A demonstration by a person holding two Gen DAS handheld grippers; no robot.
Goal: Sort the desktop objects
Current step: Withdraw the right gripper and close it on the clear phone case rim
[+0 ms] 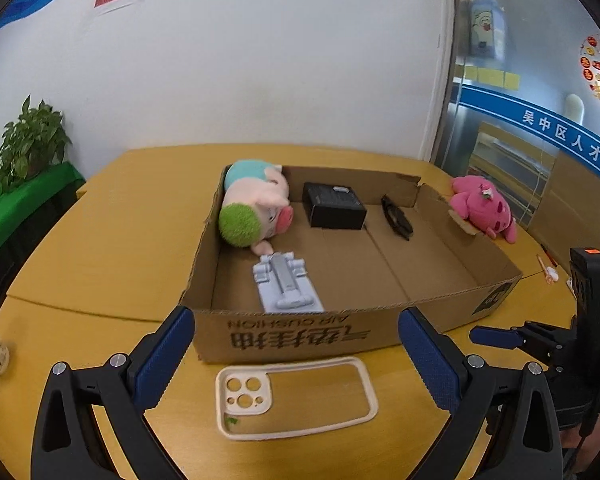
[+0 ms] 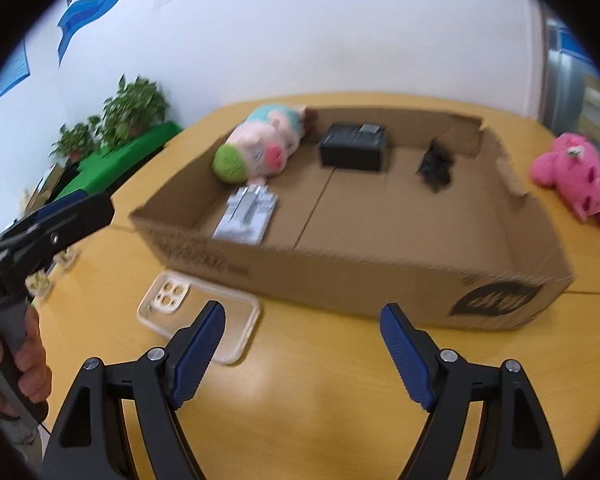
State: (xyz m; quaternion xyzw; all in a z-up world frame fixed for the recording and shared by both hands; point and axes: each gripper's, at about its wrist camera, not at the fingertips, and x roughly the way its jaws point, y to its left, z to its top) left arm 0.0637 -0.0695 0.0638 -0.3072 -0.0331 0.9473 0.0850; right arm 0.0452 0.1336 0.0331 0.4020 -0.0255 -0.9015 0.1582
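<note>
1. The phone case (image 1: 296,398) lies flat on the table (image 1: 100,240), just in front of the box's (image 1: 300,338) near wall, camera cutouts to its left end.
2. In the left wrist view the case sits between and just beyond the left gripper's (image 1: 296,360) fingers (image 1: 162,360); whether they touch it cannot be told.
3. The left gripper's jaws stand wide, with nothing held.
4. In the right wrist view the case (image 2: 198,316) lies partly behind the right gripper's (image 2: 302,350) left finger (image 2: 198,354), off to the left of the gap.
5. The right gripper's jaws are also wide and empty, over bare table.
6. Inside the box: a pig plush (image 1: 256,204) in the far left corner, a grey holder (image 1: 286,284), a black box (image 1: 334,205) and a small black item (image 1: 397,217).
7. A pink plush (image 1: 485,206) lies on the table outside the box's right wall.
</note>
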